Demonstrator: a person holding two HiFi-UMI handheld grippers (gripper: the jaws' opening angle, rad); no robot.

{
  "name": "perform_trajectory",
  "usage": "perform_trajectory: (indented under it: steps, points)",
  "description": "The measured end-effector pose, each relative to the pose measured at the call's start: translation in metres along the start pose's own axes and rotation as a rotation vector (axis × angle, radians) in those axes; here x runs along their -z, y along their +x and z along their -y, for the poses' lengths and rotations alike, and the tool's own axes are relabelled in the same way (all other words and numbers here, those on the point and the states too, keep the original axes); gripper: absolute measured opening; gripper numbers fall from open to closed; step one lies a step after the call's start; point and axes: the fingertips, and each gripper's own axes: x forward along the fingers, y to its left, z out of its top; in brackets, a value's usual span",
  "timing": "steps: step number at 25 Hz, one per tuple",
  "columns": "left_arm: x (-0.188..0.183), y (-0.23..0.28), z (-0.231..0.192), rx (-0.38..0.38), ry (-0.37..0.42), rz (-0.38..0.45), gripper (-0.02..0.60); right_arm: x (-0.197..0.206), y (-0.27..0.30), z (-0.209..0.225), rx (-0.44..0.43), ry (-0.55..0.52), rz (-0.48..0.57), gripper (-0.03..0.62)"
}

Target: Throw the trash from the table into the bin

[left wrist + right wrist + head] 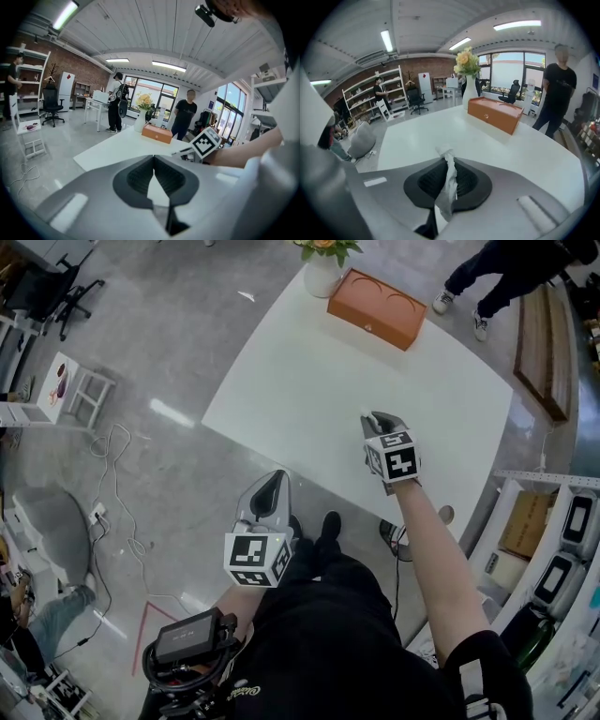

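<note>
Head view first: we count one white table (375,362), and on it one orange box (377,307) and one vase of flowers (322,276), both up against the tabletop's far edge, with the vase right at the far corner and the box just beside it.

For trash we only see one piece, a crumpled tissue (449,180). It's pinched in our right gripper (378,421), whose jaws are clenched on it, so the top of the tissue pokes up past the tips. That gripper sits over the tabletop a little way in from the near edge.

Our left gripper (269,491) is off the table, over the floor just short of the near edge. Its jaws are pressed together with nothing in them.

Room-wise, a wide stretch of white tabletop lies between the right gripper and the box. Off the table's left edge we get open grey floor, with loose cables (117,512) and one small white chair (80,395) well apart from the table.
</note>
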Motion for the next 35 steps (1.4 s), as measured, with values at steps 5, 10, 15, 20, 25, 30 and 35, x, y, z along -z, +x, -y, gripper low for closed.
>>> perform_trajectory:
  steps: [5,10,15,20,25,30,35]
  points:
    - [-0.006,0.000,0.007,0.029,0.017,0.007,0.009,-0.023,-0.054,-0.021,0.001,0.058,0.163,0.017]
    - [-0.008,0.000,0.028,0.087,0.044,0.007,0.009,-0.016,-0.108,-0.033,0.026,0.137,0.255,0.017]
    - [-0.011,0.003,0.067,0.253,0.122,-0.012,0.009,0.026,-0.181,-0.035,0.183,0.278,0.312,0.017]
    - [-0.002,0.000,0.102,0.388,0.182,-0.036,0.009,0.072,-0.227,-0.037,0.325,0.398,0.337,0.017]
    - [0.015,-0.008,0.149,0.530,0.239,-0.070,0.009,0.103,-0.272,-0.039,0.450,0.478,0.370,0.018]
    - [0.034,-0.019,0.198,0.652,0.289,-0.099,0.009,0.146,-0.317,-0.039,0.558,0.553,0.386,0.017]
    - [0.051,-0.034,0.252,0.745,0.346,-0.117,0.009,0.191,-0.365,-0.030,0.653,0.621,0.402,0.017]
